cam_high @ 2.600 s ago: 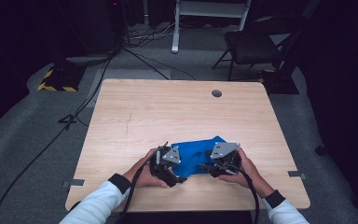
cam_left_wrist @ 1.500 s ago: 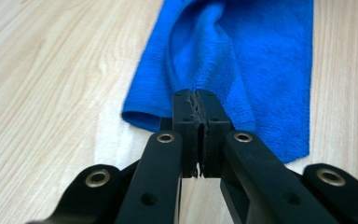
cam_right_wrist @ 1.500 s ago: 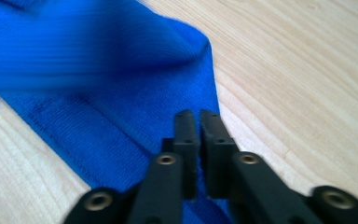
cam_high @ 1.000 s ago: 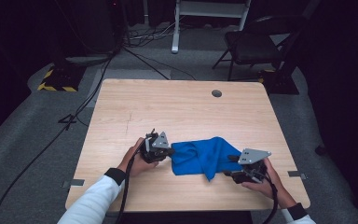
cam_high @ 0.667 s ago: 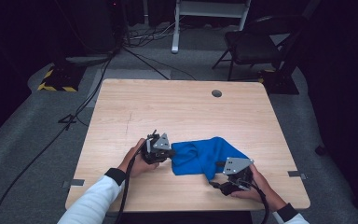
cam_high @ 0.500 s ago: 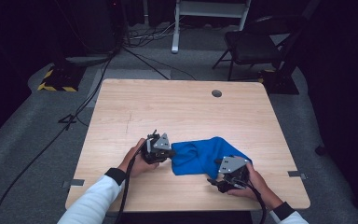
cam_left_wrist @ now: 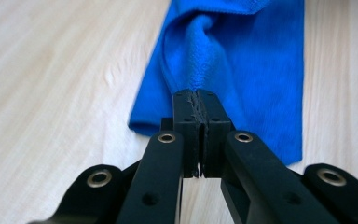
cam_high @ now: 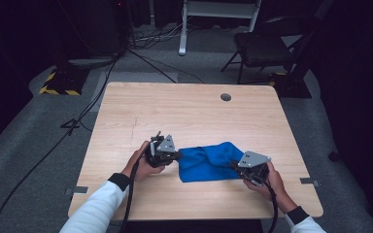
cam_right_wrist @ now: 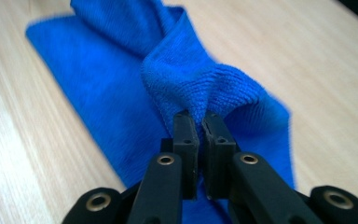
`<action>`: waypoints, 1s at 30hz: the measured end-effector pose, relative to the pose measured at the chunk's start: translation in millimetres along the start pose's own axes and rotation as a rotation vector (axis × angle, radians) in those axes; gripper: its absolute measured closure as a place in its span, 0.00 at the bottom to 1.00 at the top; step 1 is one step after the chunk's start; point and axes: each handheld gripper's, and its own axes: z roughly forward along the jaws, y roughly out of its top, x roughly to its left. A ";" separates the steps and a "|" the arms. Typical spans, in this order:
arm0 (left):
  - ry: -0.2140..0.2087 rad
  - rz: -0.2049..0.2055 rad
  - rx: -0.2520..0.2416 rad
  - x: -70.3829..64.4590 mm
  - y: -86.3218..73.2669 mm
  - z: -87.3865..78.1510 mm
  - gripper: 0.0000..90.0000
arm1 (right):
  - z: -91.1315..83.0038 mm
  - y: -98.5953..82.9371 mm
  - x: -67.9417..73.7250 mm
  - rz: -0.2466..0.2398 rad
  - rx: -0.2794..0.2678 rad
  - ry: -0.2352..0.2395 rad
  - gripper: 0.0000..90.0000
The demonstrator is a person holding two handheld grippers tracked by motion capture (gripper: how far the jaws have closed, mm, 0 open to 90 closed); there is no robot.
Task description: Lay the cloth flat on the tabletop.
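A blue cloth [cam_high: 209, 161] lies folded on the wooden table [cam_high: 184, 111], near its front edge. My left gripper [cam_high: 177, 156] holds the cloth's left end. In the left gripper view the jaws are pressed together on a pinched fold of the blue cloth [cam_left_wrist: 242, 60], and my left gripper [cam_left_wrist: 198, 95] sits at its near edge. My right gripper [cam_high: 235, 166] is at the cloth's right end. The right gripper view has my right gripper [cam_right_wrist: 198, 116] shut on a raised ridge of the blue cloth [cam_right_wrist: 186, 74].
A round cable hole [cam_high: 226, 97] sits at the table's far right. Beyond the table are a black folding chair [cam_high: 272, 43], a white stand [cam_high: 213, 14] and cables on grey carpet [cam_high: 24, 141]. Bare wood spreads over the table's far half.
My right gripper swung off the table's right side, then came back left onto the cloth's right end and closed on it. The left gripper moved left and up early, then held still.
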 end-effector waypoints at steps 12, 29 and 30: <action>0.095 0.036 -0.094 8.6 24.1 -28.4 0.97 | -34.1 35.8 -32.5 0.055 -0.153 -0.112 0.96; 0.216 -0.013 -0.158 55.5 59.2 -24.8 0.97 | -25.4 59.1 -102.6 0.142 -0.135 -0.251 0.96; 0.223 -0.013 -0.156 56.8 61.3 -23.4 0.97 | -23.7 59.4 -105.6 0.142 -0.131 -0.260 0.96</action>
